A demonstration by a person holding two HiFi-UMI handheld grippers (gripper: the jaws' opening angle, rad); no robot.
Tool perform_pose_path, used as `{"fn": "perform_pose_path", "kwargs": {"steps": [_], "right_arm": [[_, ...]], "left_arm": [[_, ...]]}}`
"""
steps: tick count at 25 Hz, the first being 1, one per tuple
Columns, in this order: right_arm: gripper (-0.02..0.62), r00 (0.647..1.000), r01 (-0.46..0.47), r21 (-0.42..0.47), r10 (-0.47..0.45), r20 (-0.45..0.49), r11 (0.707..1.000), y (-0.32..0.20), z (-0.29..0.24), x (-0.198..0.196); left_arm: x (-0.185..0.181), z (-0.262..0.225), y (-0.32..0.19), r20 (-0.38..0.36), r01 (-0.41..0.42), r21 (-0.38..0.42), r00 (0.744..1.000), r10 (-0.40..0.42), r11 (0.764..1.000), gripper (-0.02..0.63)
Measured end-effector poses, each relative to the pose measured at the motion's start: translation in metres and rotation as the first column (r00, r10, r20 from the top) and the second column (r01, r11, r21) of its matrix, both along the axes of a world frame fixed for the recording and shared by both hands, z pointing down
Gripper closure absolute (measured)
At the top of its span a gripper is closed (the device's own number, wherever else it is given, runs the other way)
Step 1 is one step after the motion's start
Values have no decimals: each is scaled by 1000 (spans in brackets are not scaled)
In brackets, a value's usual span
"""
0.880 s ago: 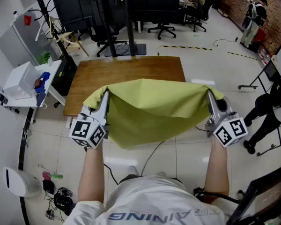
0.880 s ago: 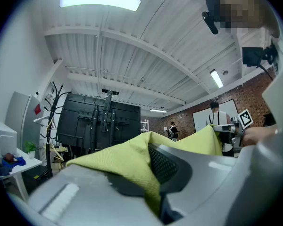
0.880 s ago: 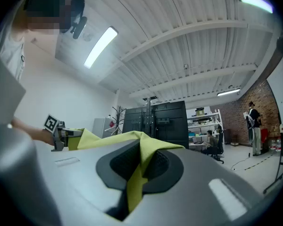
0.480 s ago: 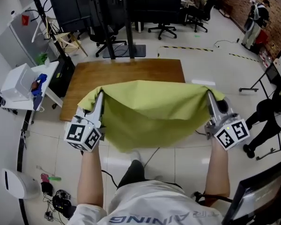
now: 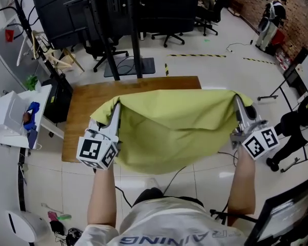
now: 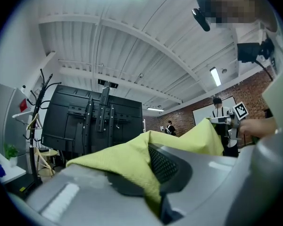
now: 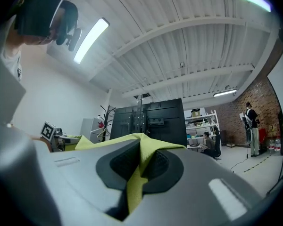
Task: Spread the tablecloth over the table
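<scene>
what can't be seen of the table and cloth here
- Most of the table: head view, covered by the held-up tablecloth.
- The tablecloth's free corners: head view, hidden behind its own hanging folds.
- The table in both gripper views: hidden below the jaws and cloth.

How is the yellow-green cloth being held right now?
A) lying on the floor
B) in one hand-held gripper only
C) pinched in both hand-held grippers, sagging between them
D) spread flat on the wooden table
C: the left hand-held gripper and right hand-held gripper each clamp the tablecloth.
</scene>
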State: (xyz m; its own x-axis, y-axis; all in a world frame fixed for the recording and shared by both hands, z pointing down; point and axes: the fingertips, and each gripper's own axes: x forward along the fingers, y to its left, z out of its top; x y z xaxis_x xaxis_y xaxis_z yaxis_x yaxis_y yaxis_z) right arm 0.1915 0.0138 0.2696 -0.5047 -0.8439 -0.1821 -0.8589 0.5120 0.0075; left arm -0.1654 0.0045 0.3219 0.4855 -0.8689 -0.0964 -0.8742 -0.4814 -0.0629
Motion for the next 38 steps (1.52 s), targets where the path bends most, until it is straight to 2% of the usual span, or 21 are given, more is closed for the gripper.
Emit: {"fn": "perform_pose_path", "kwargs": {"steps": [10,15,22,26,31,34,38], "right_arm": [[583,999,-26,-47,28,36,999,-79,-5,-18],[583,999,-19,-86,23,38,996,-120,3,-19],[583,999,-15,-168,24,49,986,-177,40,-8],[583,998,-21,-192,32,57,981,-219,47,13],[583,998,31,-191,-18,66,981,-263,50,24],[583,996,77,-207,-65,66,975,-286,63,18],[583,994,87,-243,-70,81,966,-316,90,11]], "left_arm": [[-20,-6,-75,-12,-6,-16,1000,6,1000,591],[-29,1,-99,-54,-4,-50,999,1,999,591],[-18,24,-142,-28,6,-101,1000,-9,995,591],[3,26,-173,-30,13,-111,999,-16,994,591],[17,40,-208,-21,54,-137,998,-57,989,591],[12,55,-224,-14,95,-161,995,-98,982,591],[4,83,-253,-14,114,-206,993,-119,972,591]]}}
